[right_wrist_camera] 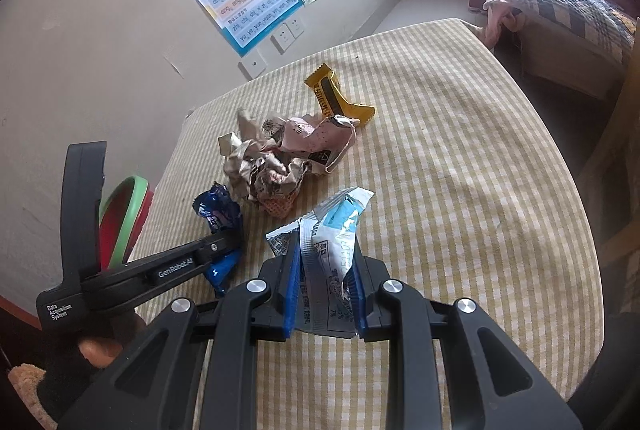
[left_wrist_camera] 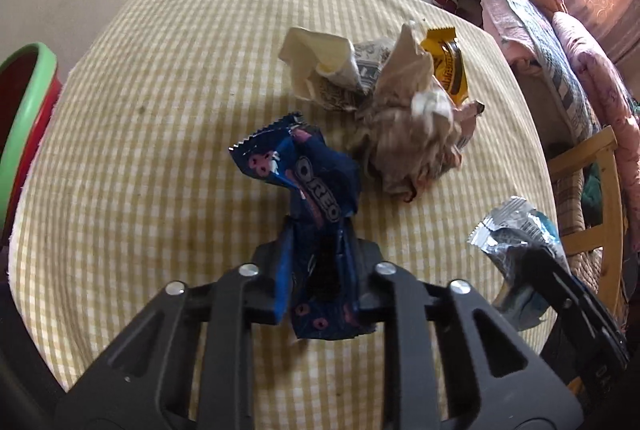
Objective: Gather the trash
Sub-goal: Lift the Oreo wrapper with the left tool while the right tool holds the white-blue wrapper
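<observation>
Left gripper (left_wrist_camera: 316,234) is clamped tight on the blue Oreo wrapper (left_wrist_camera: 316,186), pinched between the jaws at the near side of the checked tablecloth (left_wrist_camera: 160,78), with the red bin with a green rim (left_wrist_camera: 24,118) off at the left edge. Right gripper (right_wrist_camera: 326,254) grips the silver-and-blue wrapper (right_wrist_camera: 336,234) the same way. Beyond them sits a heap of crumpled paper (right_wrist_camera: 264,166), a pink wrapper (right_wrist_camera: 316,138) and a yellow wrapper (right_wrist_camera: 336,98) farthest out.
</observation>
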`<state>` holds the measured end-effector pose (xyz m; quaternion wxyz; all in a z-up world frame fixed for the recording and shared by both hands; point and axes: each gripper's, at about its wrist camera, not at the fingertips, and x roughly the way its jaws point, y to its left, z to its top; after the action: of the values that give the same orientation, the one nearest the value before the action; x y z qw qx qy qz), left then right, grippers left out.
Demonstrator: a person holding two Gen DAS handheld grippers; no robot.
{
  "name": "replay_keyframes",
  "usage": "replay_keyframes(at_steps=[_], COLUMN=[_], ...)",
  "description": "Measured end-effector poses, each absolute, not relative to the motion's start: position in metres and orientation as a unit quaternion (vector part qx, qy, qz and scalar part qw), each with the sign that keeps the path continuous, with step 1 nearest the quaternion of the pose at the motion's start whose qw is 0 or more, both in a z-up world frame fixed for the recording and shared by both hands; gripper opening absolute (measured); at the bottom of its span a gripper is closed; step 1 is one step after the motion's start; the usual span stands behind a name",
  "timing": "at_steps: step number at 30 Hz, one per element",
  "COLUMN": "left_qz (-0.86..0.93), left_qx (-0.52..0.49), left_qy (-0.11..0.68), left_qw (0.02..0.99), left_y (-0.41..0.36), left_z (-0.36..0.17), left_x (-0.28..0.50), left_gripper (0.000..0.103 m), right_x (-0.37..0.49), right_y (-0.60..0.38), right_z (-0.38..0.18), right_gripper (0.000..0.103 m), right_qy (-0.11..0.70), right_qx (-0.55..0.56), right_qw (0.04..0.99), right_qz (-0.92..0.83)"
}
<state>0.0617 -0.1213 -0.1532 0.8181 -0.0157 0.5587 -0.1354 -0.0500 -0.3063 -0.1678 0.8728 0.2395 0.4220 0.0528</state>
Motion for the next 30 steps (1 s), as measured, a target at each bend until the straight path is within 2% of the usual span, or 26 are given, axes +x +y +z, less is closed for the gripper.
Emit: replay_keyframes(at_steps=[1, 4, 20, 30], left_qz=[-0.133, -0.127, -0.099, -0.11], left_qx=[-0.015, -0.015, -0.02, -0.006], left_qy=[0.556, 0.544, 0.484, 0.453], left_qw=[0.821, 0.829, 0.869, 0.884], left_y=[-0.119, -0.107, -0.057, -0.055], left_z=[-0.151, -0.142, -0.099, -0.077], left_x=[0.06, 0.054, 0.045, 0.03], left_gripper=[0.015, 0.014, 0.014, 0.014], right_x=[-0.05, -0.05, -0.05, -0.052], right_y=[-0.306, -0.305, -0.28, -0.253], right_z=[-0.168, -0.168, -0.151, -0.13], right_gripper=[0.022, 0.022, 0.022, 0.022], right_qy=[0.422, 0.422, 0.416, 0.406], right_qx=[0.239, 0.238, 0.205, 0.178], right_qw=[0.873, 0.873, 0.883, 0.891], right_qz=[0.053, 0.053, 0.072, 0.1])
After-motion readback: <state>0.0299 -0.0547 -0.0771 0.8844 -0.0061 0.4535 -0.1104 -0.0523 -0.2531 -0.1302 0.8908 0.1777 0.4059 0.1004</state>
